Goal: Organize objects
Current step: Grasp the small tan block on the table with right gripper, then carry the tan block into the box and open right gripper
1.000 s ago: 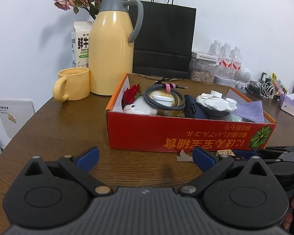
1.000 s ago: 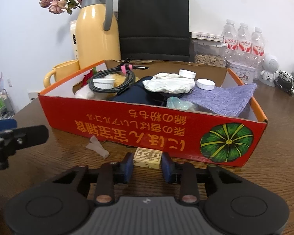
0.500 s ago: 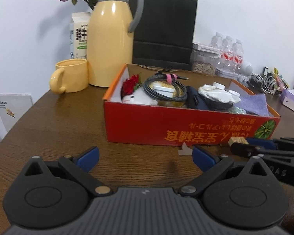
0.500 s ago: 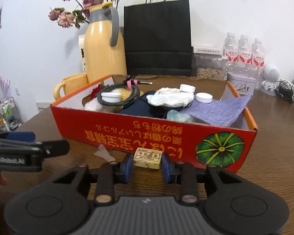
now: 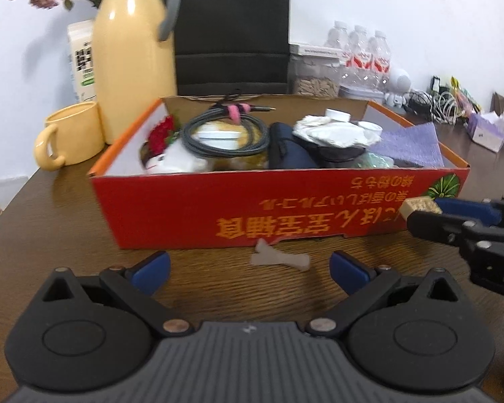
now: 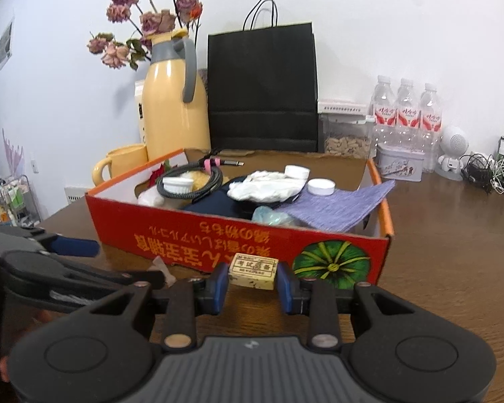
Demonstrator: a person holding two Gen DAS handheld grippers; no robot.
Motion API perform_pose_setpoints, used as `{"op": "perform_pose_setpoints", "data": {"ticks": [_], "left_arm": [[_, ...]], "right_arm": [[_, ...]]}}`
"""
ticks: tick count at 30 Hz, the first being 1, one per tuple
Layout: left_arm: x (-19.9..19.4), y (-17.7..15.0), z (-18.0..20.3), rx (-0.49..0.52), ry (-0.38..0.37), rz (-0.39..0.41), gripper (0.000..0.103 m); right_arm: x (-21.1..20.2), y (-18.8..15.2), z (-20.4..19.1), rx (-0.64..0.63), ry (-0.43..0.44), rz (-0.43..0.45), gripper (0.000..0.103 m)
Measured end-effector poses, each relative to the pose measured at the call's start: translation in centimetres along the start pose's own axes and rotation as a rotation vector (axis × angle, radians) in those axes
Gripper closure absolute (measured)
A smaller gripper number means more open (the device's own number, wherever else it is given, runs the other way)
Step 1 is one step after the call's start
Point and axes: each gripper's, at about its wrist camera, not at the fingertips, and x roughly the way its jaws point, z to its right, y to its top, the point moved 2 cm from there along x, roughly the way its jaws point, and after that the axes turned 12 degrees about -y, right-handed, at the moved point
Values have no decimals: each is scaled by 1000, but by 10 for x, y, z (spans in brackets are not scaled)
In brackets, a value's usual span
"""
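Right fingers [image 6: 218,285]: the right gripper [image 6: 253,283] pinches a small tan eraser [image 6: 253,270] by its two short ends, pads flat against them.
Left fingers [image 5: 347,272]: the left gripper [image 5: 250,268] stands wide apart with nothing between them.
Eraser's place: lifted off the table [image 6: 453,268], just in front of the red box [image 6: 218,238], below its front rim.
Paper scrap [image 5: 279,258]: flat on the table by the box's front wall, ahead of the left gripper.
Handling, I'd judge: light, slightly rubbery, grippy; a gentle end-to-end squeeze should do.
Scrap, I'd judge: flimsy; best nipped at a raised edge.
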Motion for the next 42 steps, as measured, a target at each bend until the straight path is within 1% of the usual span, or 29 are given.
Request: {"op": "perform_pose_setpoints", "data": {"ticks": [2,5,6,8,10,11,12,13,15,16,17,19,20,21,27,35,38,42], "left_arm": [[5,1,7,15,-2,-7,0],[12,3,14,14,24,-21,0],[15,3,17,12,27,-26,1],[18,3,19,6,29,-39,5],[20,2,19,-10,36,-46,14],[20,2,17,-26,36,-47,15],[20,3,15,-45,36,-45,19],[20,3,12,-62,37,-42,26],[20,3,12,-68,46,-41,35],[19,3,12,-64,45,-39,46],[18,3,13,-61,40,-36,54],[15,3,13,-74,-8,-33,86],[13,3,13,-79,-27,-30,92],[10,3,14,-77,-31,-24,97],[-9,2,15,-63,-49,30,98],[-46,4,18,-69,-87,141,98],[-57,11,19,-66,-102,176,98],[-67,28,20,-52,-112,216,98]], "right_arm": [[-2,0,4,1,-1,10,73],[-4,1,10,8,3,15,73],[-5,1,11,10,5,18,73],[-7,2,11,10,11,24,73],[-9,1,10,2,15,30,73],[-9,1,10,-1,18,31,73],[-9,1,9,-2,20,32,73],[-9,1,9,-4,21,32,73],[-10,1,8,-8,22,32,73],[-10,0,7,-10,22,31,73],[-10,0,7,-12,22,31,73],[-11,0,6,-15,22,31,73],[-11,0,6,-16,21,31,73],[-11,0,6,-17,20,31,73],[-11,0,6,-19,22,34,73],[-14,1,5,-21,27,51,73],[-19,4,4,-21,29,73,73],[-26,16,2,-26,56,99,73]]}}
